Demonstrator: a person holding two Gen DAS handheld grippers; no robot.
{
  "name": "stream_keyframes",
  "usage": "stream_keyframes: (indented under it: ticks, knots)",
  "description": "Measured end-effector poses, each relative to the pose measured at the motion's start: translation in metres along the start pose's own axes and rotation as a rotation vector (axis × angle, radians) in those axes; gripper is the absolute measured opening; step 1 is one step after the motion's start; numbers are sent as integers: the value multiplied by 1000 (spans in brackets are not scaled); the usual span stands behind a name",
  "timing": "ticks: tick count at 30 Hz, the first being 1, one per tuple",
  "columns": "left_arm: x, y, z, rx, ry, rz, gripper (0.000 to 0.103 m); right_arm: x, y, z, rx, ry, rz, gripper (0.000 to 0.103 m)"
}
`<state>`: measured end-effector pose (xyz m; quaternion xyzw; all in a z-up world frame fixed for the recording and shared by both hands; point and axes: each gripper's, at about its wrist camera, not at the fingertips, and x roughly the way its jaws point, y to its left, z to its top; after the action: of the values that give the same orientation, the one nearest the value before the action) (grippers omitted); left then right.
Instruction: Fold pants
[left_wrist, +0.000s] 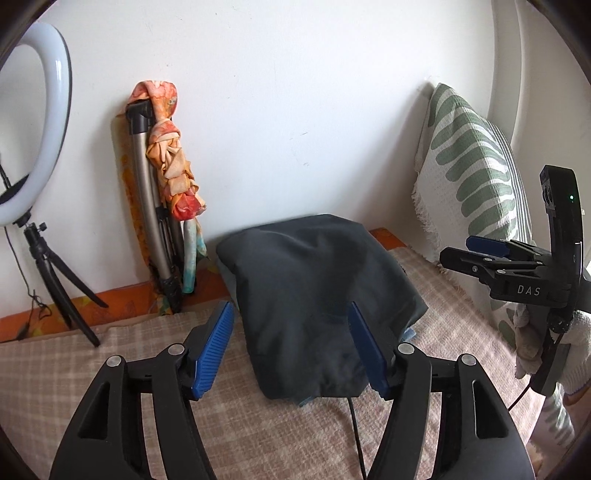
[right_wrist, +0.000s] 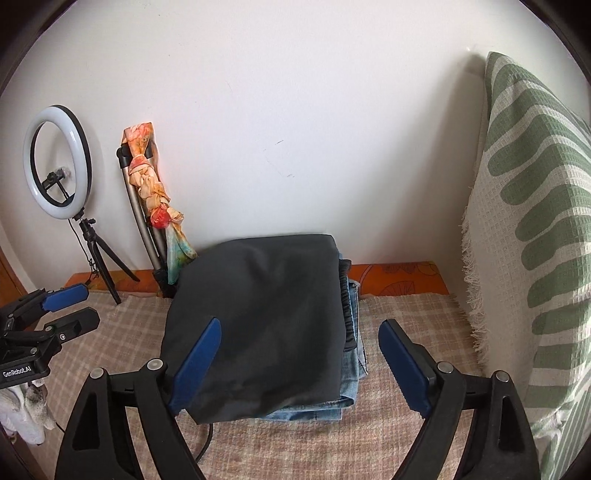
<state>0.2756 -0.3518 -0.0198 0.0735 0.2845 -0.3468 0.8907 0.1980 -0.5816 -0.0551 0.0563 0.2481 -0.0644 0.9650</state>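
Dark grey pants (right_wrist: 266, 321) are sitting folded into a squarish bundle on top of a folded denim stack (right_wrist: 347, 384), mid-frame on the checked beige cover (right_wrist: 406, 443), close to the white wall. Going left to right in the right wrist view: ring light (right_wrist: 55, 162) is glowing on its small tripod, then a folded metal stand (right_wrist: 142, 218) with an orange floral cloth (right_wrist: 155, 192) knotted round it is leaning on the wall, then the pants, then a green-and-white woven throw (right_wrist: 535, 240) is running off the right edge. Left gripper (left_wrist: 291, 343) is hovering just before the bundle's near edge, jaws spread wide, nothing between them; its right finger is overlapping the fabric in view, contact hard to tell. Right gripper (right_wrist: 299, 365) is likewise spread wide and gripping nothing, left finger over the dark cloth, right finger over the bare cover. Denim is mostly hidden under the pants; only its right and front edges are showing. A black cable (left_wrist: 354, 435) is emerging from under the bundle, its end cut off.
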Motion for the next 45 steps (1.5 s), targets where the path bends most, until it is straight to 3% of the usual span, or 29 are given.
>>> stream_keyframes:
  ticks: [5,13,21,34,45]
  knots:
    - [-36,-3,-14,-10,-24,7,68,-39,18,-18,-14,-52,-45,103]
    - [-91,-11,-50,-10,-61,30,80,-81,46,-55,6,-63,-68,103]
    - [-126,-21,-89,-11,-78,42,82,-103,73,-97,20,-58,-83,103]
    - [-139,-4,-135,-52,-72,97,82,-115,94,-132,52,-95,-140,103]
    - [-128,12,-155,-73,-38,148,82,-92,105,-148,13,-55,-151,103]
